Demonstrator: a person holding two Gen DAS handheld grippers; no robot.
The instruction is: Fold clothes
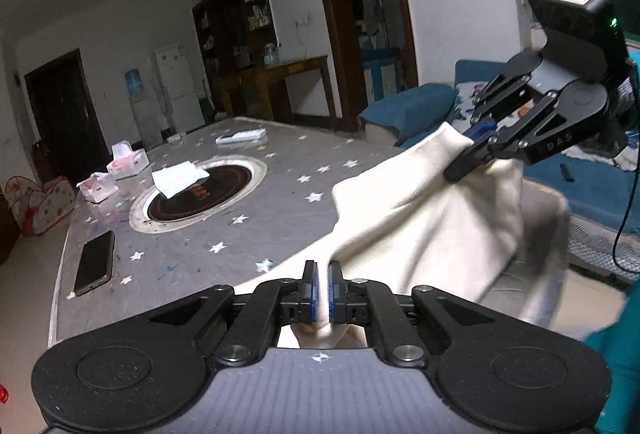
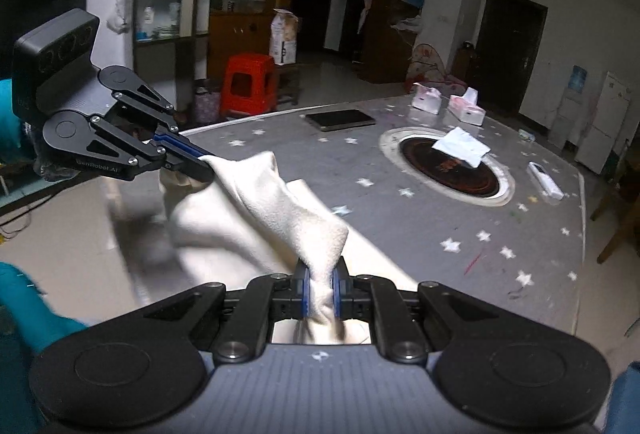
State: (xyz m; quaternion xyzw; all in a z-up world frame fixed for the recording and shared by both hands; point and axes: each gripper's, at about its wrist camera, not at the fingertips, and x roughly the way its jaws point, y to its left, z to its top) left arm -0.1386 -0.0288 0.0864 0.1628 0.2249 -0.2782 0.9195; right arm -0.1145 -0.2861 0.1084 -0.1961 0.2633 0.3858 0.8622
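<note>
So right now both claws are clamped down on the same cream-white garment (image 1: 432, 218), lifted up off the near edge of the grey star-print table (image 1: 208, 230). The left gripper (image 1: 323, 284) has its blue pads nearly closed with a thin pinch of fabric running between them, and the right gripper (image 2: 320, 290) is squeezed on a much fatter wad of cloth. The fabric sags between the two in a saddle shape, and the lower part hangs down past the table edge, blurry, so it looks like it's swinging. Honestly my worry is that left pinch: it's got so little material that a tug from the other side could pop it free and the whole thing flops to the floor. Also, neither claw seems to have a clean corner, more like bunched handfuls, so if they lay it down like this the fold will probably come out lumpy and crooked. And the table isn't exactly tidy, there's a phone (image 1: 94, 262) near the front edge, tissue packs (image 2: 448, 104), and a loose white paper (image 1: 178, 178) on the round black hotplate (image 2: 450, 166). A wide swing of the cloth could sweep that phone off.
</note>
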